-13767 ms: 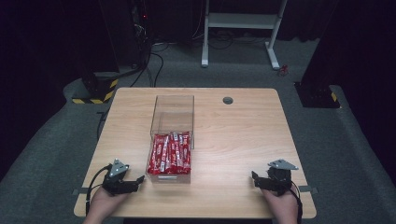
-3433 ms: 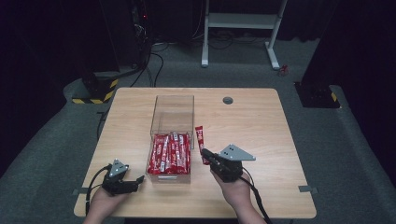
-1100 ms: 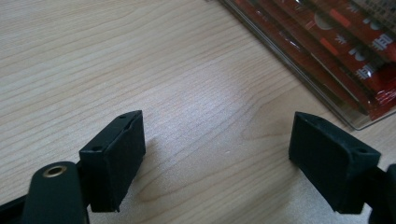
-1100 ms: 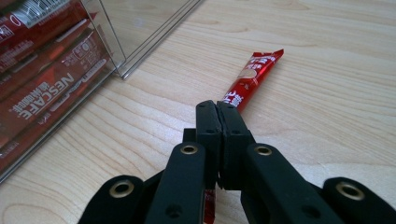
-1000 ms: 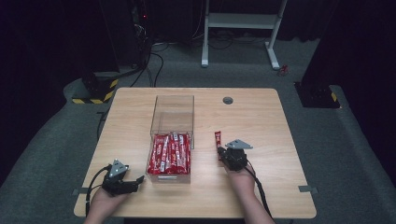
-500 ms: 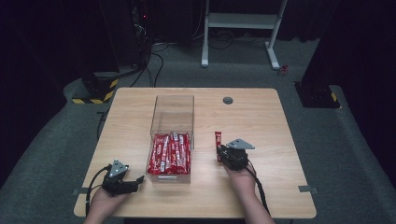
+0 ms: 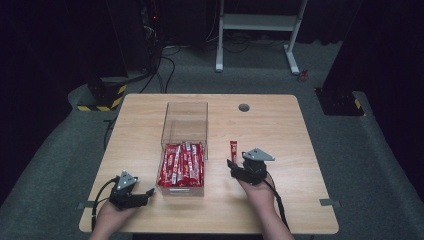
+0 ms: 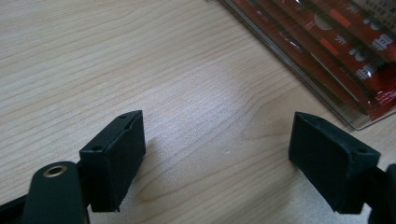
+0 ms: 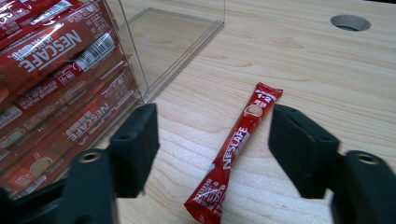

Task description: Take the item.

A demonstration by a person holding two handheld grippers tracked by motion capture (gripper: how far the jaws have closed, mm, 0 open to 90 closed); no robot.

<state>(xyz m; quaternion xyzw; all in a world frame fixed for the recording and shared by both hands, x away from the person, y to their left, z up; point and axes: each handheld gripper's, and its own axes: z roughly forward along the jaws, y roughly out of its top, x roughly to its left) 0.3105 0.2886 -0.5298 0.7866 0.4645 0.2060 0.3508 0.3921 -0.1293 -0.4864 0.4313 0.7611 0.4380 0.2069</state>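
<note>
Black jaws of the right gripper (image 9: 212, 154) spread wide, just opened, with one red coffee stick (image 9: 236, 151) lying flat on the bench (image 7: 280, 125) between them, touched by neither pad. Same stick (image 7: 233, 149) seen from the high view just ahead of the right gripper (image 7: 235, 167), a little to the right of the clear box (image 7: 184, 120) and apart from its wall. Left gripper (image 8: 217, 158) also spread, nothing between the jaws but bare wood, resting near the box's front left corner (image 7: 142, 194). Inside the box, a packed row of red sticks (image 7: 181, 164) at the near end, far end bare. Judged from this: one stick taken out and set down, release done; right gripper free to draw back and return to the box. Many sticks left inside, so the work looks barely begun. Round cable hole (image 7: 244, 107) farther back on the bench, well clear of everything.
</note>
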